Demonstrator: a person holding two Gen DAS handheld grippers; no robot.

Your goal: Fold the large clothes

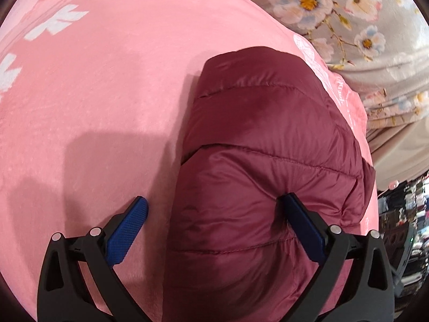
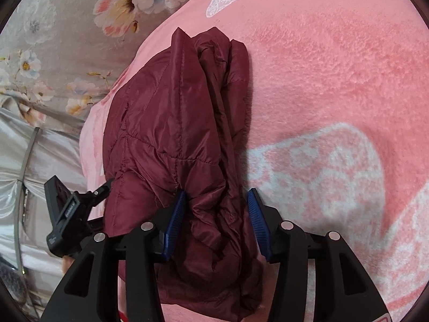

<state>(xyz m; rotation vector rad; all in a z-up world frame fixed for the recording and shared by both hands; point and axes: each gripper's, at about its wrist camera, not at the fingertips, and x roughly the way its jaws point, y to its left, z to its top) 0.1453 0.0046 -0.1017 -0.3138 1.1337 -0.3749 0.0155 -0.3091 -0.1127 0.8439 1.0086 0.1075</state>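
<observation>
A maroon quilted puffer jacket [image 1: 268,139] lies folded in a thick bundle on a pink fleece blanket [image 1: 107,94]. My left gripper [image 1: 214,212] is open wide over the bundle's near end; its right finger [image 1: 303,225] presses into the padding and its left finger [image 1: 128,230] rests on the blanket beside the jacket. In the right wrist view the jacket [image 2: 171,123] runs away from me. My right gripper [image 2: 215,209] straddles the bunched end of the jacket with both blue pads against the fabric, jaws partly closed around it.
A grey floral bedsheet [image 1: 348,13] lies beyond the blanket's edge and also shows in the right wrist view [image 2: 53,40]. The other gripper's camera mount [image 2: 64,214] shows left of the jacket. Cluttered dark items [image 1: 402,228] sit off the bed at right.
</observation>
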